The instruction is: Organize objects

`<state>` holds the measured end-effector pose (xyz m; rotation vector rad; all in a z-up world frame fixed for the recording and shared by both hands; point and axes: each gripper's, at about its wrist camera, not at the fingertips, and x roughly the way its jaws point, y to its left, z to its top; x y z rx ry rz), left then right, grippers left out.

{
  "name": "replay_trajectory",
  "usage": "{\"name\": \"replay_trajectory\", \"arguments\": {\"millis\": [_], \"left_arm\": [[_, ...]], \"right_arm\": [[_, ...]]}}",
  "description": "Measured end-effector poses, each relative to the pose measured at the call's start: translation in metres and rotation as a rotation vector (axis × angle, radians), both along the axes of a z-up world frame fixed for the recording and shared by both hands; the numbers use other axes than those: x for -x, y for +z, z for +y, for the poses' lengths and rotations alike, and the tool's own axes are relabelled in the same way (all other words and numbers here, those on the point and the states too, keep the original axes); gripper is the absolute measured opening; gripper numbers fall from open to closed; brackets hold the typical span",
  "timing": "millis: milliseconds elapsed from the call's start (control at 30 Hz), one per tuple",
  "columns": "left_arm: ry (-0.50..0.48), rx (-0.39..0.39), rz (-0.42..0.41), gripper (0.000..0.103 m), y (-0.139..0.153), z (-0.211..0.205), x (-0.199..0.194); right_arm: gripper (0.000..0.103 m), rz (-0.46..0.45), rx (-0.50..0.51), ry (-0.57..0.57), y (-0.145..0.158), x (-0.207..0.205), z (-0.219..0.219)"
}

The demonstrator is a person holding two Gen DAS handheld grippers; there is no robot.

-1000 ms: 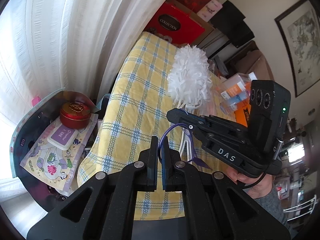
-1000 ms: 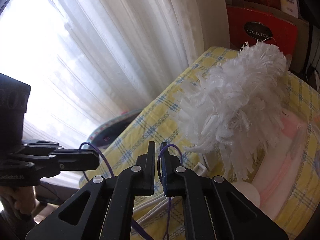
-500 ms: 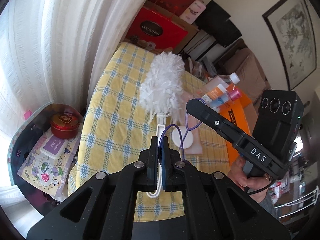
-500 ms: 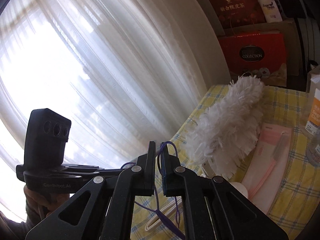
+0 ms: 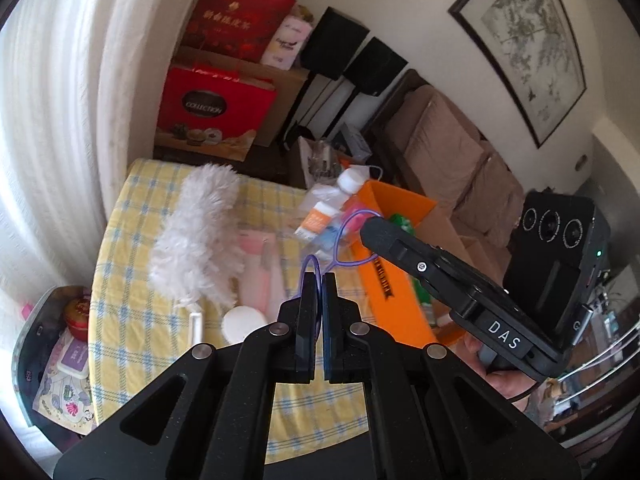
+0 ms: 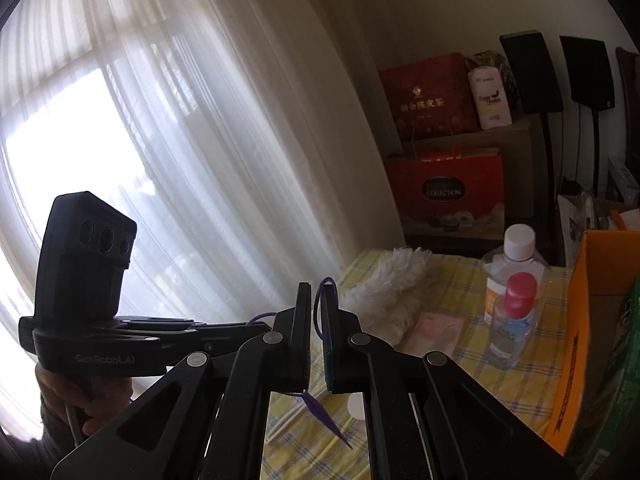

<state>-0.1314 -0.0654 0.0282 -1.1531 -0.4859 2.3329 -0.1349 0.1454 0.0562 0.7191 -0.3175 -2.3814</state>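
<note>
Overhead, both claws — left claw, right claw — clamp the purple cord above the duster.

Duster lies on the table, left side, running near to far; flat packet just right of it, round pad at the packet's near end. Bottles stand further right, beside the open box at the table's right edge. Gift boxes stacked behind the table; low shelf with a tin left of it.
</note>
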Motion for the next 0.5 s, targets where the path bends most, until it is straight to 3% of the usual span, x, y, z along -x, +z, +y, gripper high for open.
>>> {"name": "replay_trajectory", "arguments": {"millis": [333, 500], "left_arm": [[-0.080, 0.017, 0.087, 0.002, 0.051, 0.061, 0.005], [-0.086, 0.051, 0.100, 0.002, 0.053, 0.075, 0.003]], "right_arm": [[0.004, 0.059, 0.005, -0.115, 0.042, -0.028, 0.066], [0.006, 0.009, -0.057, -0.153, 0.034, -0.031, 0.081]]}}
